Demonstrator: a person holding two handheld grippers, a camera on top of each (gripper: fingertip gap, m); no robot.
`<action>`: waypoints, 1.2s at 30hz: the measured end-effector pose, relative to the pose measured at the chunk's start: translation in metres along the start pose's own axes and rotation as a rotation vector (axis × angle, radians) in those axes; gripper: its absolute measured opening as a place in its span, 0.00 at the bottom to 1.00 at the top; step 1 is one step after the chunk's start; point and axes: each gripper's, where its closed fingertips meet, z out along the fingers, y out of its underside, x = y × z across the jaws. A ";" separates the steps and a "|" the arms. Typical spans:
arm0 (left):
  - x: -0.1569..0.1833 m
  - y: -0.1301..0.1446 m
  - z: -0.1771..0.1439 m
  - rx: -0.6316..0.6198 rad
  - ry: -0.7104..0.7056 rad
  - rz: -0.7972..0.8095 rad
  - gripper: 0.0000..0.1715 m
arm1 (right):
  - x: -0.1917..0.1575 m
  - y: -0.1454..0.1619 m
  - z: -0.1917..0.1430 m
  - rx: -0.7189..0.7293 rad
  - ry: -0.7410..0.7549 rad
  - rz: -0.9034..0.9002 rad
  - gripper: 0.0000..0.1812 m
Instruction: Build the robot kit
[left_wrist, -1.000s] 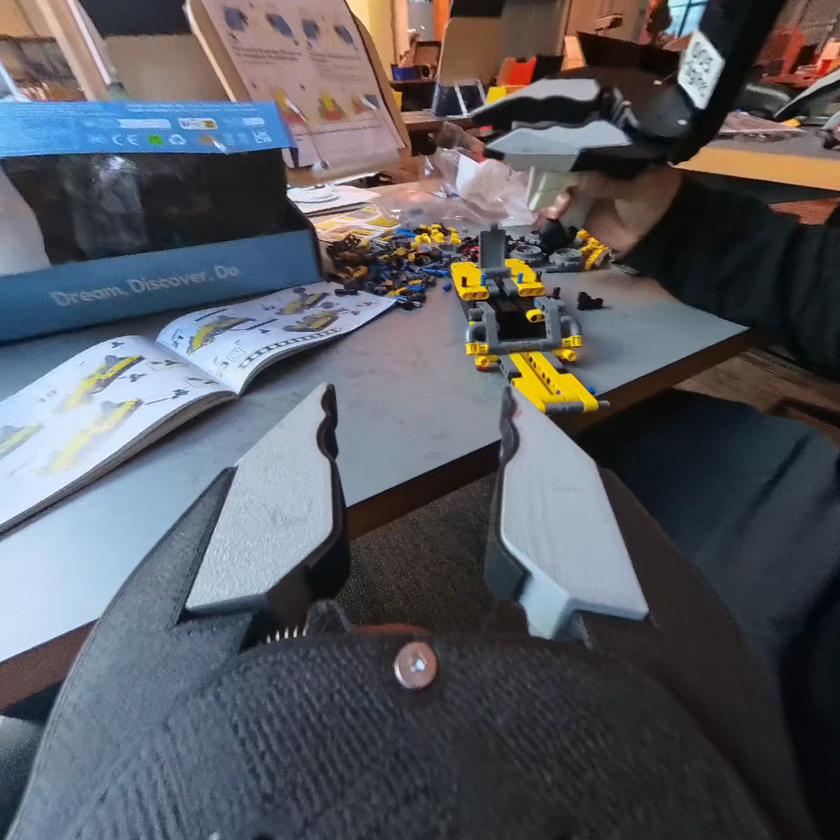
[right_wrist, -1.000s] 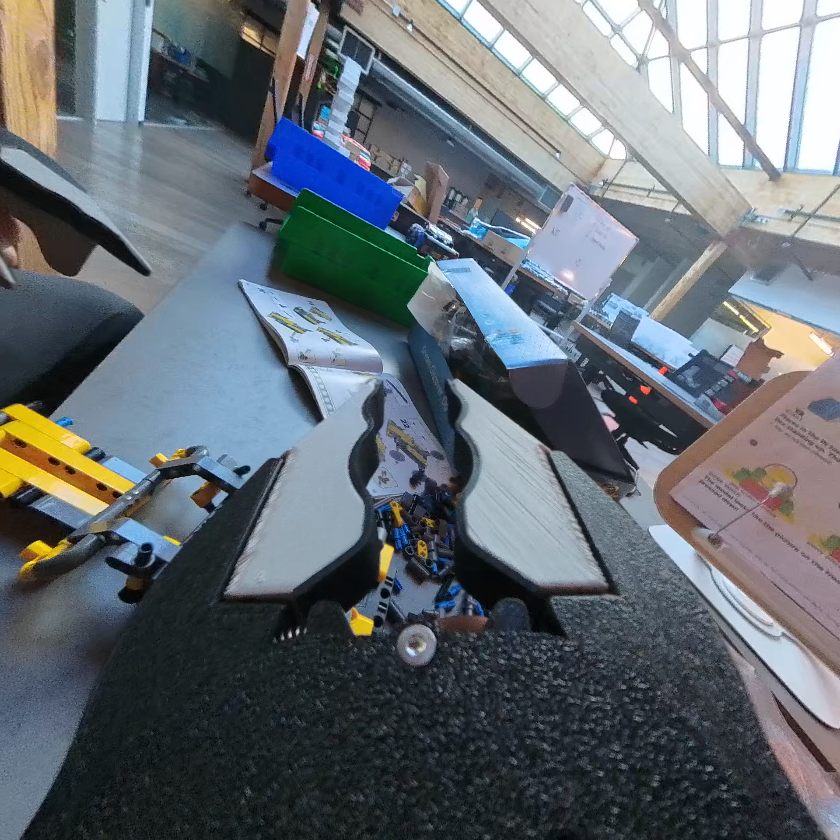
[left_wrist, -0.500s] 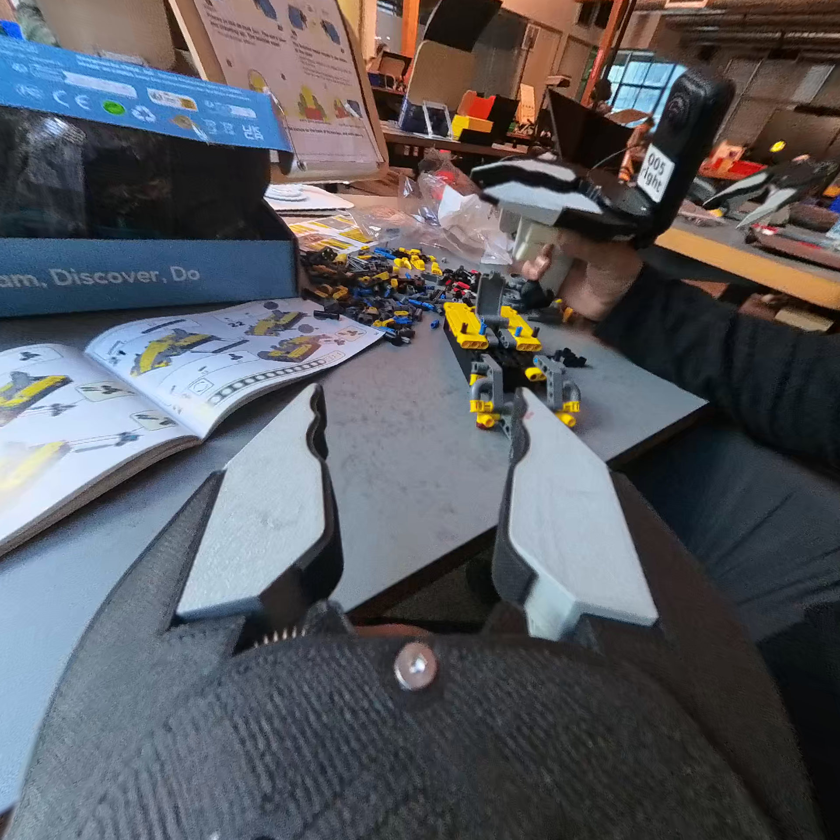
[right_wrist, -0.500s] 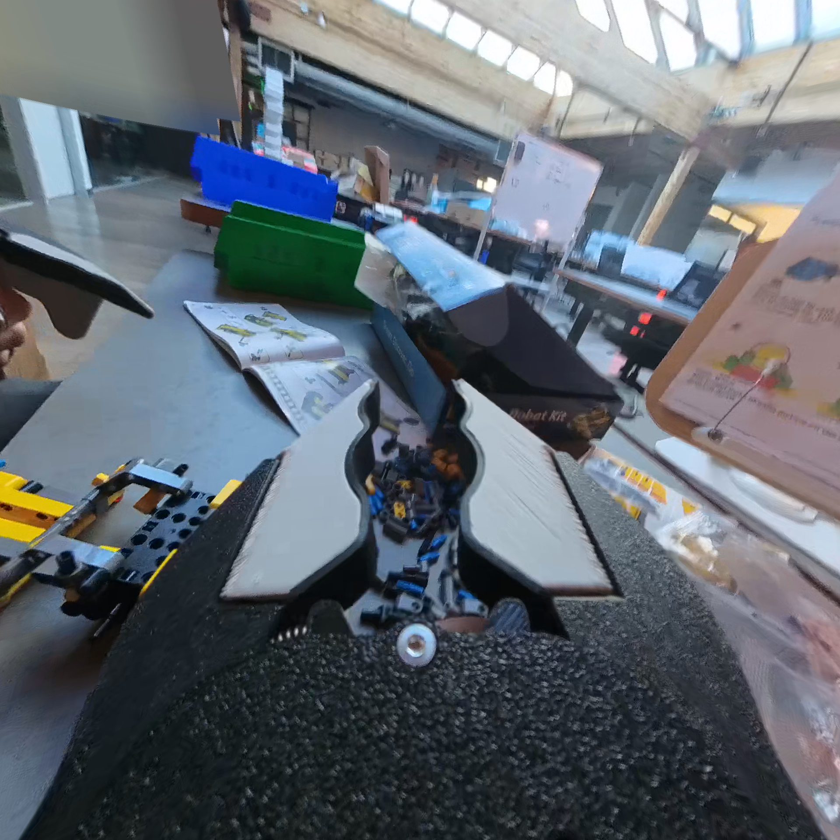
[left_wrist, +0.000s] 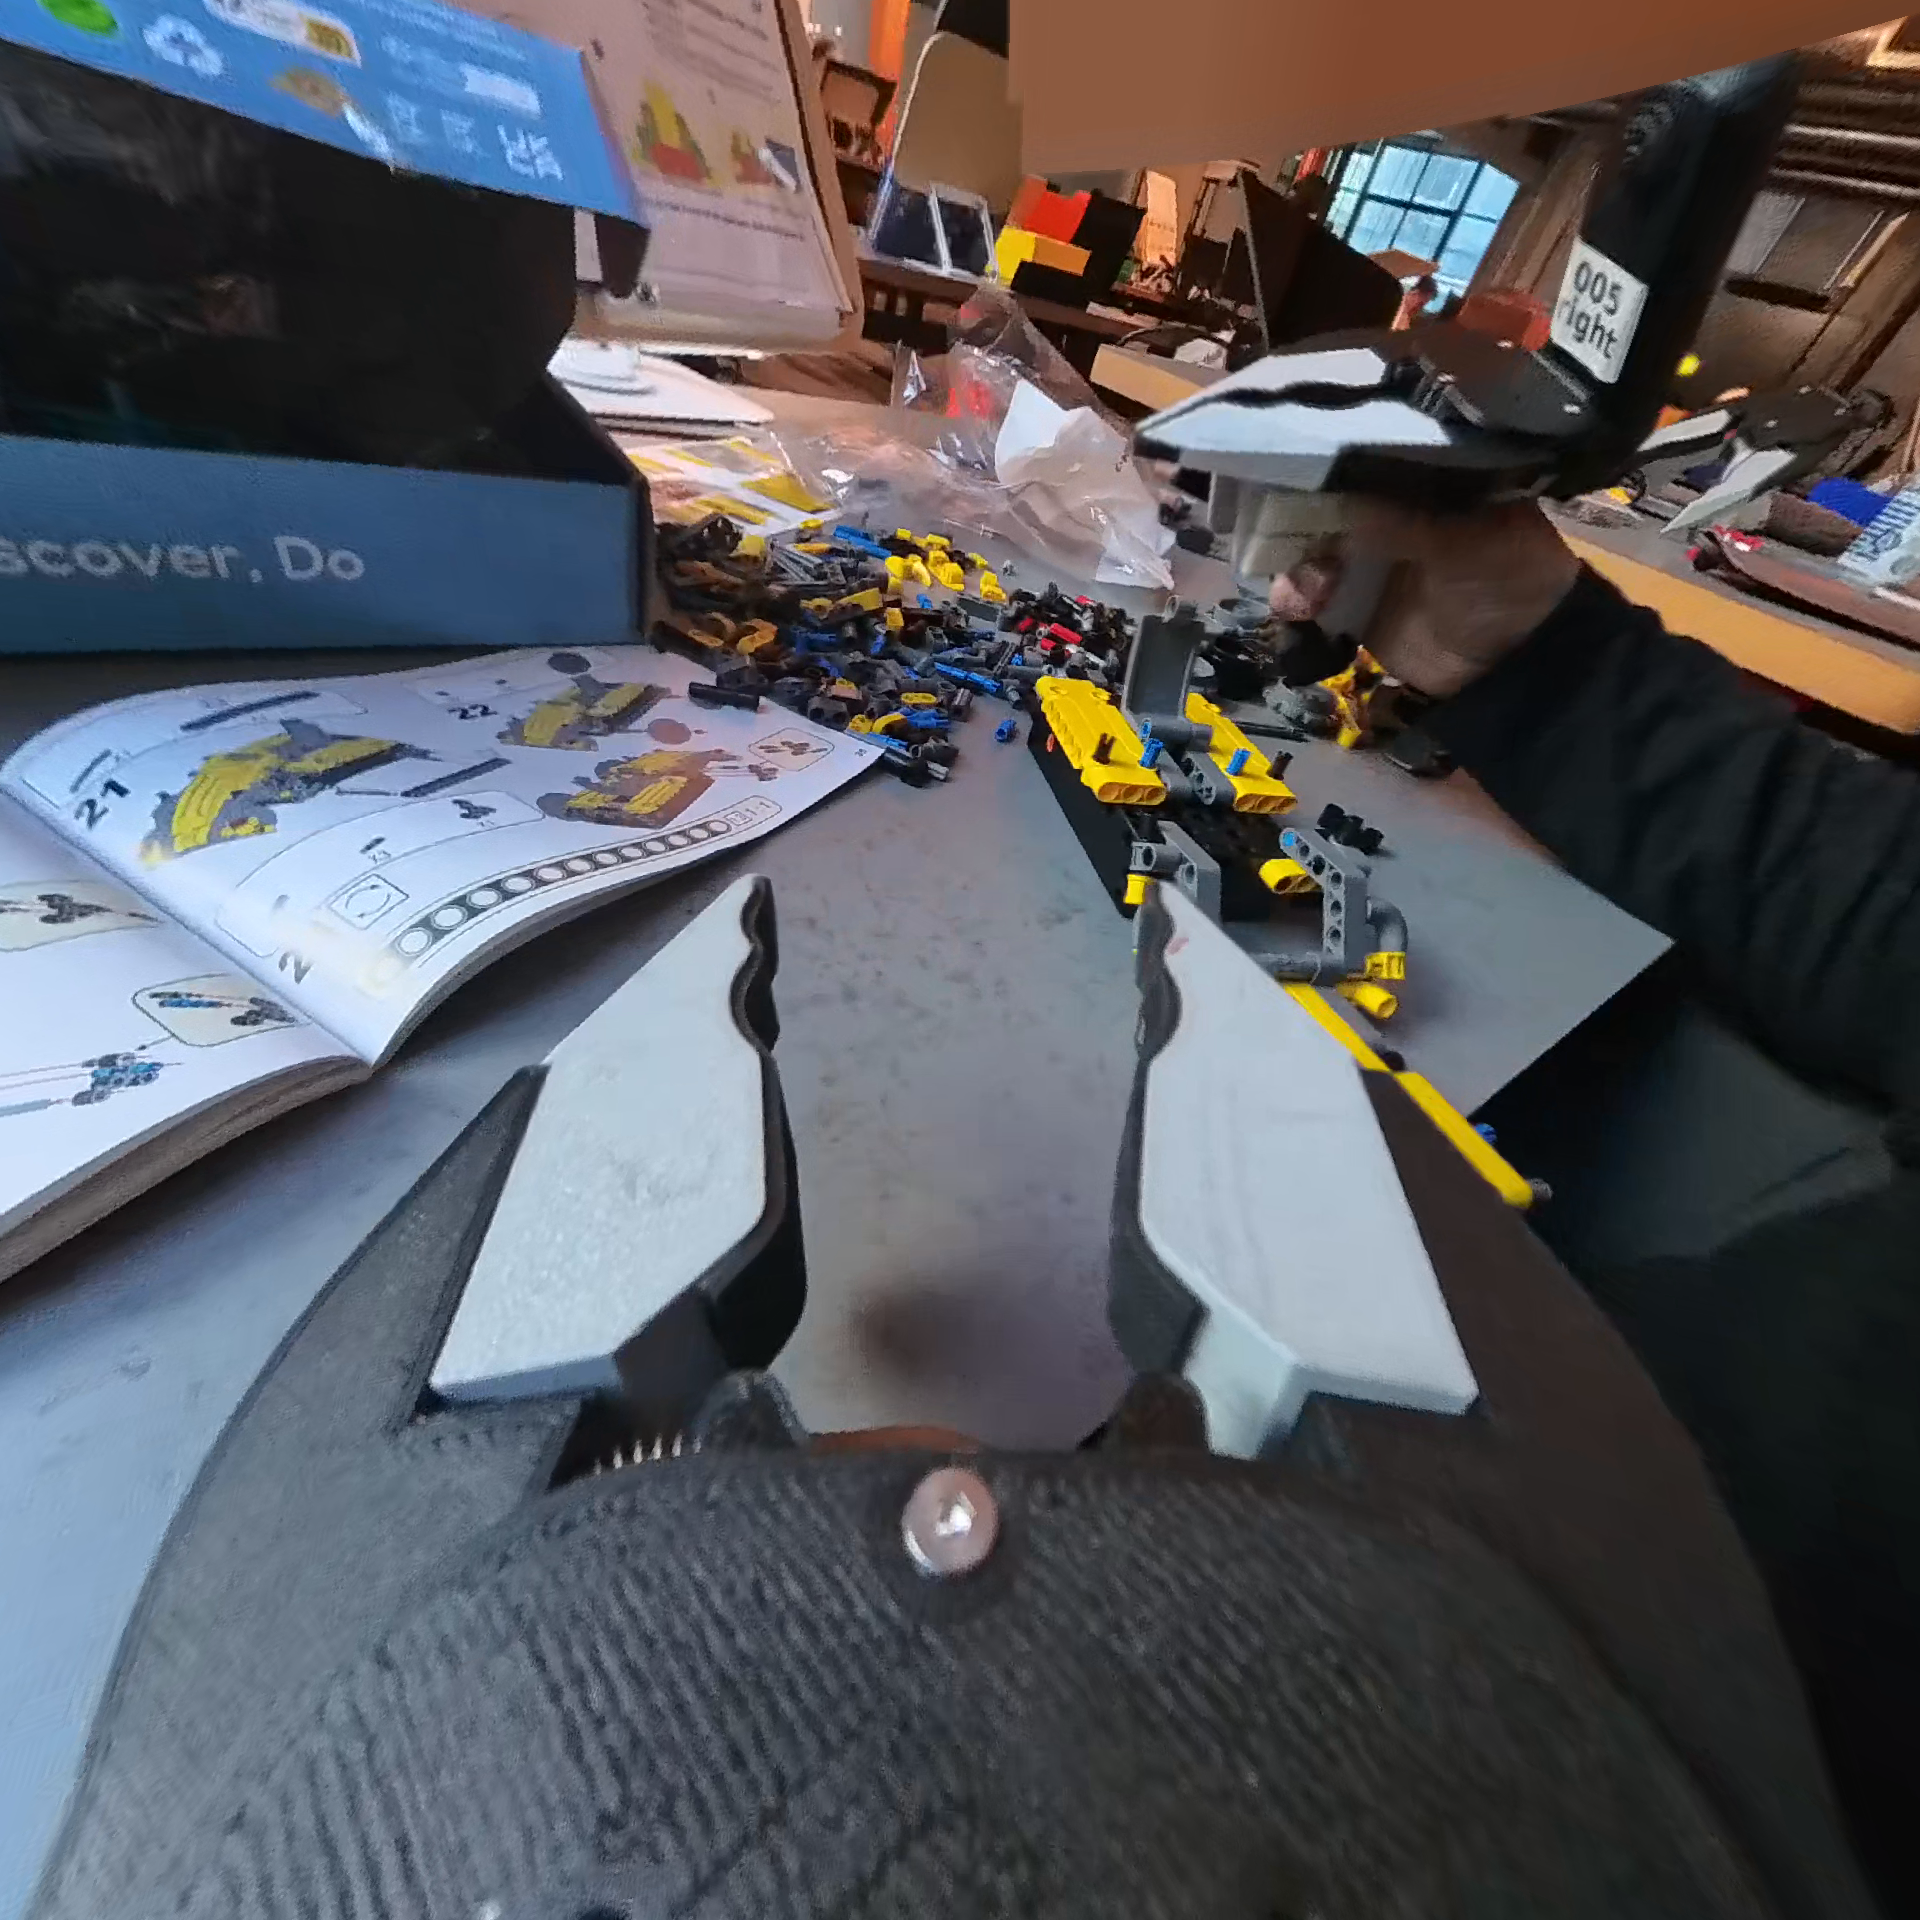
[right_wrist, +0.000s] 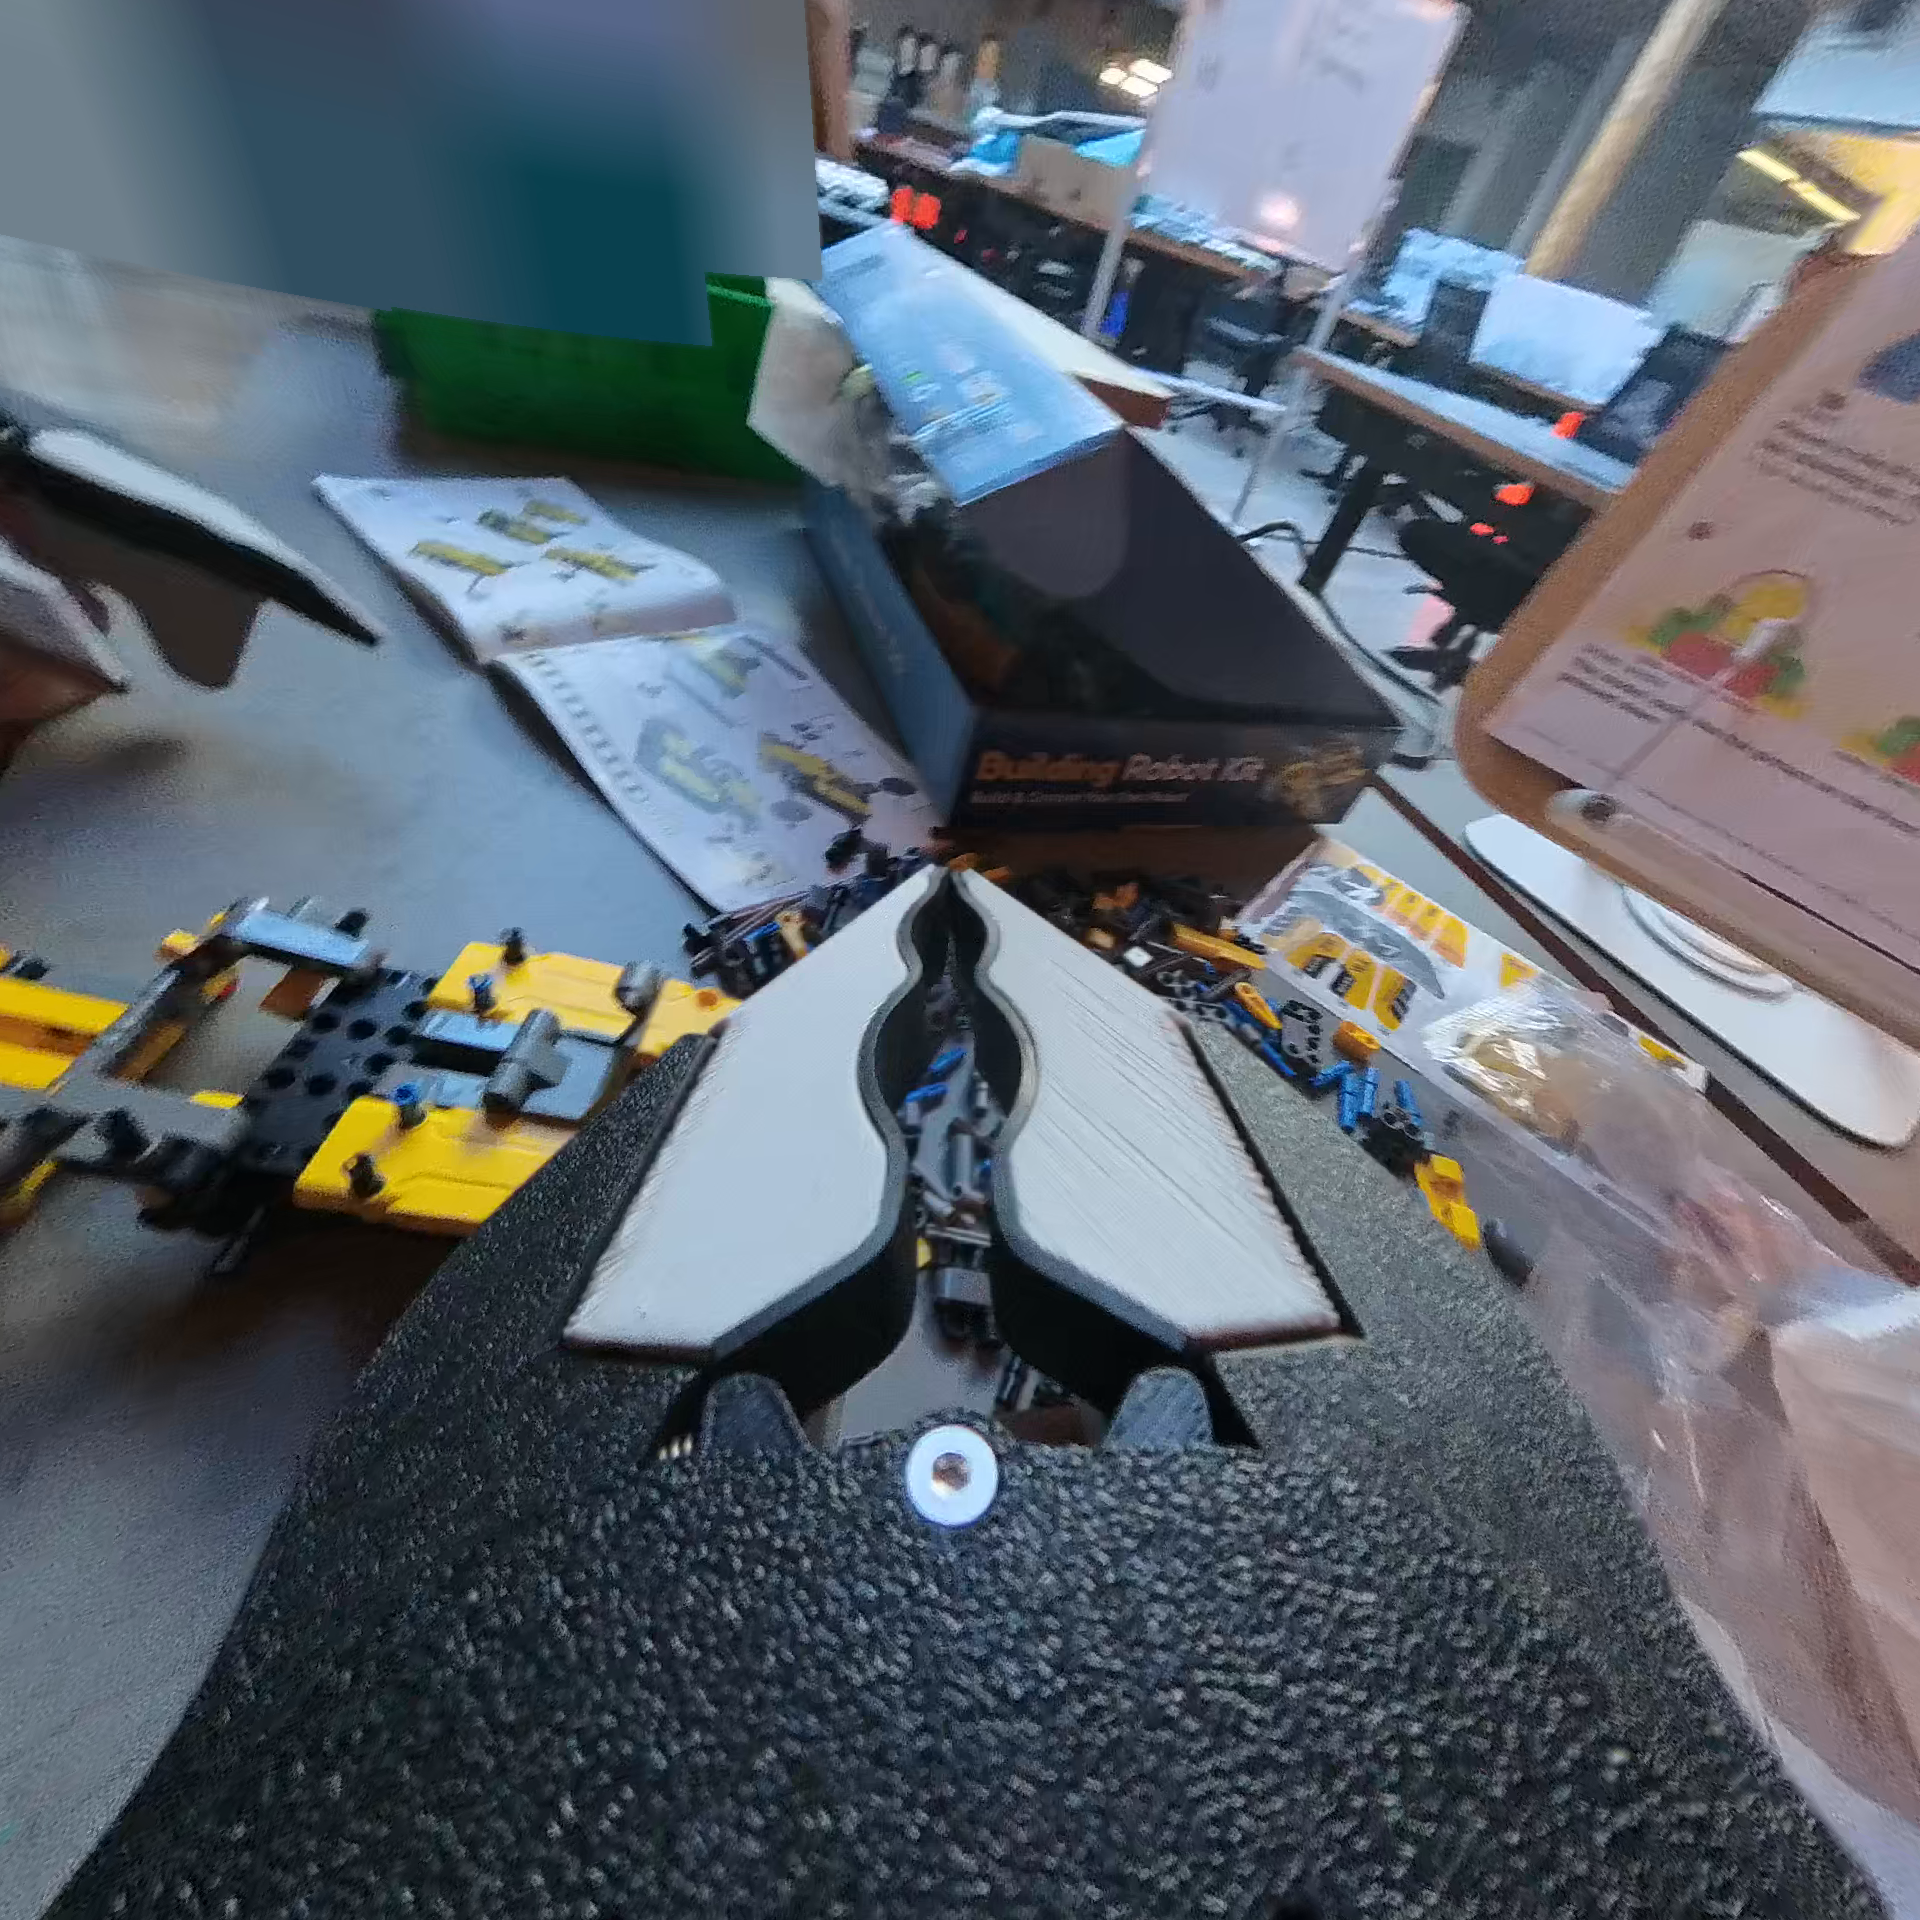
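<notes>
Yellow-black brick chassis (left_wrist: 1174, 790) sits part-built on counter (left_wrist: 935, 1039); loose parts pile (left_wrist: 862, 644) just behind it unused. Left gripper (left_wrist: 951, 935) jaws spread, empty, near chassis. Right gripper (right_wrist: 948, 883) jaws pressed together, empty, over pile.

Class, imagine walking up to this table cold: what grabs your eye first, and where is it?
The half-built yellow and black model lies near the table's right edge. Behind it spreads a heap of small loose parts, beside the open instruction booklet. The left hand-held gripper hangs open and empty.
</notes>
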 end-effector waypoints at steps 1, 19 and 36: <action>0.001 0.000 -0.001 0.008 0.000 0.016 0.39 | 0.005 -0.003 0.000 0.024 0.016 0.040 0.01; 0.013 0.018 -0.052 -0.048 -0.027 0.071 0.40 | 0.029 -0.037 -0.019 0.209 0.251 -0.029 0.03; 0.038 0.025 -0.011 -0.085 0.016 0.188 0.37 | 0.023 -0.052 -0.034 0.299 0.268 -0.026 0.02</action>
